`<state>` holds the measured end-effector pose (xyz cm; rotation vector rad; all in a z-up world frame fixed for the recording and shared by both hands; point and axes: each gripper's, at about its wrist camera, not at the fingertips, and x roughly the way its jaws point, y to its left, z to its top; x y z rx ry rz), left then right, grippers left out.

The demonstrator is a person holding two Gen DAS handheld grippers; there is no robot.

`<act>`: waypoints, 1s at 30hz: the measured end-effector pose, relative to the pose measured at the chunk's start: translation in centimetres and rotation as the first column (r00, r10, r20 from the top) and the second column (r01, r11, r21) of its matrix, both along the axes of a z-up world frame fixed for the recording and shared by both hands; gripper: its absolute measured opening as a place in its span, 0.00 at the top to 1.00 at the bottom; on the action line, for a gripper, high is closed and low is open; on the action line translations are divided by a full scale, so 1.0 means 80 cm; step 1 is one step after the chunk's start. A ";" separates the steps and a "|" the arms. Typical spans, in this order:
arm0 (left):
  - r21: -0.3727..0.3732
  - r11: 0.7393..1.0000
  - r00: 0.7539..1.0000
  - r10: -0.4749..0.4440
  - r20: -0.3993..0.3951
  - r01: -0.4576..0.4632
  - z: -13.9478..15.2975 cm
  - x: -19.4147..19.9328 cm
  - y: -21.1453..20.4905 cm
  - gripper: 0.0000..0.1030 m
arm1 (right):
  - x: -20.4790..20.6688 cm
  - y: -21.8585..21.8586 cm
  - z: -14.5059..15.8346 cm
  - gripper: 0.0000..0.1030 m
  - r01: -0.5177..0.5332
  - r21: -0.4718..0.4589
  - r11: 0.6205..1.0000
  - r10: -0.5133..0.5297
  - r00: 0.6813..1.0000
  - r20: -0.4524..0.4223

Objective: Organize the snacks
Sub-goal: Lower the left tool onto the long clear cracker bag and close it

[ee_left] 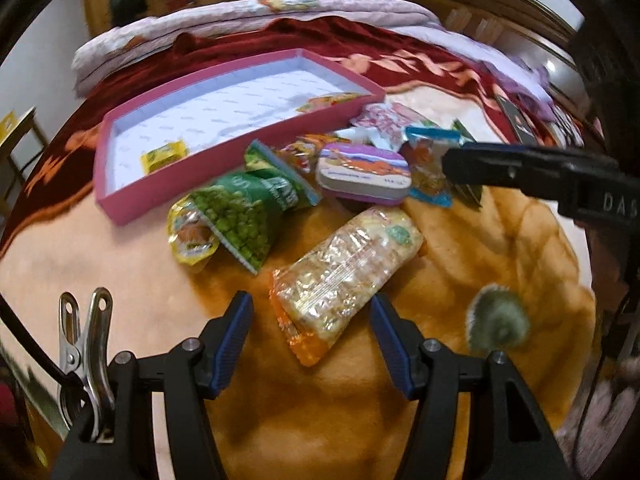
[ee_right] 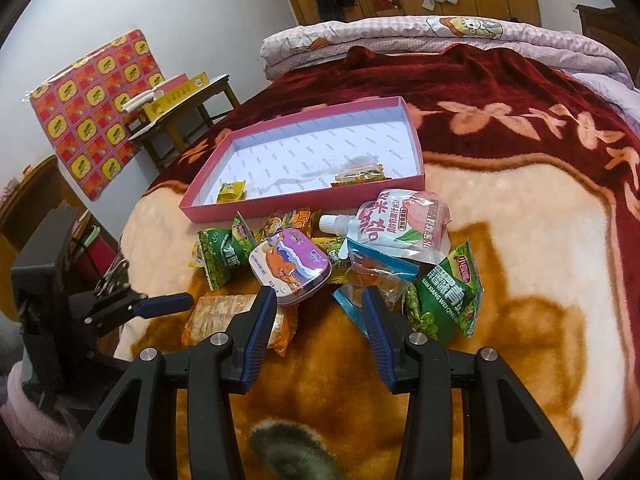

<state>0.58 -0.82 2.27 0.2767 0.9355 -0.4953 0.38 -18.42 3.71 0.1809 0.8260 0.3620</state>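
Snacks lie heaped on an orange and cream blanket (ee_right: 520, 280) in front of a pink tray (ee_right: 304, 200). In the tray are a small yellow packet (ee_right: 231, 191) and another packet (ee_right: 360, 174). My left gripper (ee_left: 312, 332) hangs open over the near end of a clear cracker packet (ee_left: 344, 276); its pads (ee_left: 236, 340) stand clear of it. My right gripper (ee_right: 318, 312) is open over bare blanket, just short of a purple tin (ee_right: 290, 266) and a blue-edged packet (ee_right: 372, 280). In the left wrist view the right gripper (ee_left: 456, 164) reaches in over that blue-edged packet (ee_left: 428, 168).
Green pea packets (ee_right: 220, 256) (ee_right: 444, 300) and a pink drink pouch (ee_right: 400, 224) lie in the heap. A folded quilt (ee_right: 440, 32) lies at the bed's far end. A small table with boxes (ee_right: 180, 96) stands left of the bed. A metal clip (ee_left: 84, 340) hangs on the left gripper.
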 end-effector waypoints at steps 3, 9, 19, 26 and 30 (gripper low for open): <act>-0.008 0.998 0.998 -0.069 0.014 0.069 -0.003 0.004 -0.005 0.38 | 0.001 0.000 -0.001 0.56 0.001 0.000 1.000 -0.001 1.000 -0.005; -0.025 0.997 0.997 -0.075 0.035 0.075 -0.011 0.015 -0.013 0.37 | 0.003 0.000 -0.005 0.56 0.000 -0.002 1.000 0.000 1.000 -0.018; -0.060 0.998 0.999 0.017 0.043 -0.015 -0.010 0.011 -0.013 0.54 | 0.007 -0.001 -0.011 0.56 0.003 -0.001 1.000 -0.003 1.000 -0.030; -0.091 0.993 0.996 0.076 0.043 -0.072 -0.002 -0.005 0.001 0.66 | 0.008 0.000 -0.011 0.56 0.001 -0.003 1.000 -0.001 1.000 -0.028; -0.113 0.986 0.991 0.127 0.044 -0.122 0.007 -0.018 0.022 0.73 | 0.008 0.001 -0.010 0.56 0.000 -0.004 1.000 0.000 1.000 -0.027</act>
